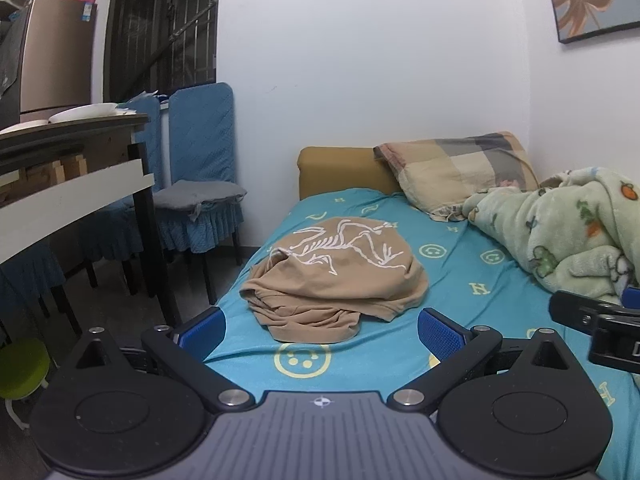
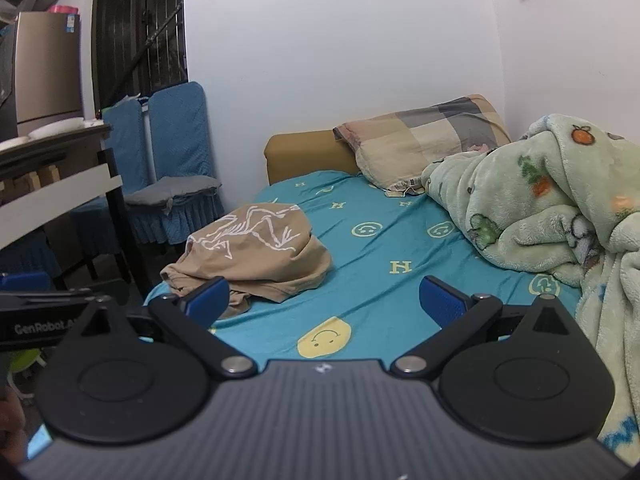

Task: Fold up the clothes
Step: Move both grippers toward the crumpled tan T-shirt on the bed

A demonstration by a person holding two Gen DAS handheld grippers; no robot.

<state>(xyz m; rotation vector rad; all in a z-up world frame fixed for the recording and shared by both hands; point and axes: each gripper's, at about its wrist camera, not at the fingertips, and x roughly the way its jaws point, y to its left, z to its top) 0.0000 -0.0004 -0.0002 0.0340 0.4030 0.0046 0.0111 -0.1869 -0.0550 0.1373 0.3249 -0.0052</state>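
A tan T-shirt (image 1: 336,276) with a white skeleton print lies crumpled in a heap on the turquoise bed sheet (image 1: 460,280). It also shows in the right wrist view (image 2: 256,252), left of centre. My left gripper (image 1: 322,330) is open and empty, just short of the shirt's near edge. My right gripper (image 2: 324,300) is open and empty, over bare sheet (image 2: 384,280) to the right of the shirt; its left finger (image 2: 208,298) overlaps the shirt's near corner in view. The right gripper's body shows at the left wrist view's right edge (image 1: 596,326).
A green fleece blanket (image 2: 552,216) is piled along the bed's right side, with a checked pillow (image 2: 424,144) at the head. A table (image 1: 76,160) and blue-covered chairs (image 1: 200,184) stand left of the bed. A green stool (image 1: 24,364) sits on the floor.
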